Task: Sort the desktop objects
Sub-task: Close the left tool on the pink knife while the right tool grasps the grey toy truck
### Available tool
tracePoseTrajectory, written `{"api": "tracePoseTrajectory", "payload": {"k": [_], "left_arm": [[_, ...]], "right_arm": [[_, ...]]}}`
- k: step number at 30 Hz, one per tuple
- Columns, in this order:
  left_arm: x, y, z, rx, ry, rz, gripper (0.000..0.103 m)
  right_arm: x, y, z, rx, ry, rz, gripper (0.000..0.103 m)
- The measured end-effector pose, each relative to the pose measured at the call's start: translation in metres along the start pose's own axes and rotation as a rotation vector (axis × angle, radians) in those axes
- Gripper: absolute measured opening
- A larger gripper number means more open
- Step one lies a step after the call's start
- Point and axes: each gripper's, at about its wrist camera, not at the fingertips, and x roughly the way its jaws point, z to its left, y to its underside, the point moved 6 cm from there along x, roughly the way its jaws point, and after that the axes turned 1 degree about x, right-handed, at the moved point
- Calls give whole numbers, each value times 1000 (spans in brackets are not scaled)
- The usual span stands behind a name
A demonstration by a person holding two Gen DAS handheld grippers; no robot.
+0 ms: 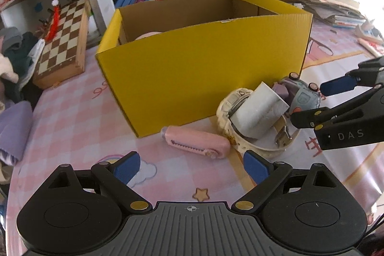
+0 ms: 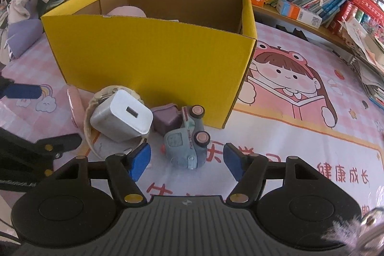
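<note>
The right claw (image 2: 187, 161) hangs with pads apart, gripping nothing, just short of the toy car (image 2: 188, 144) lying on its side before the yellow box (image 2: 153, 52). The left claw (image 1: 192, 168), wide apart, faces the pink cutter (image 1: 195, 142). The right should straddle the car's body, clear of the purple block (image 2: 165, 120).

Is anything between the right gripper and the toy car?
Nothing visible. The toy car lies on its side just ahead of the open right gripper; the purple block and white charger sit to its left.
</note>
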Motion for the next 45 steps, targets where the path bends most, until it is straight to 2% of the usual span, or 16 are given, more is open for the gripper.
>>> {"api": "tracePoseTrajectory", "payload": {"k": [9,11,14,15,21,23,24,31,34,36,39,45], "left_arm": [[20,-3,6,-31,-12,38,83],[21,-2,8,-37,-9,44,66],[19,1,15,-62,-18,45,50],[18,2,18,-75,-22,46,49],[15,1,23,-142,10,53,55],[16,0,20,-136,14,49,66],[17,0,19,-130,12,50,67],[29,-2,27,-163,-29,73,68],[31,-3,33,-218,-25,81,68],[32,-4,35,-237,-24,77,67],[32,-3,36,-233,-22,71,61],[27,-1,33,-216,-9,71,43]], "right_arm": [[12,-6,-8,-4,-7,17,63],[15,-7,-7,-10,-10,19,61],[17,-9,-6,-9,-22,19,55],[18,-9,-5,-7,-27,20,54],[25,-10,-3,-8,-48,41,46],[26,-10,-2,-11,-52,47,44],[26,-10,-1,-13,-57,46,42],[23,-10,-3,-22,-46,37,40],[22,-9,-7,-12,-34,36,40],[21,-8,-9,-6,-33,43,40],[20,-6,-9,-2,-32,44,40],[17,-4,-8,13,-31,43,40]]}}
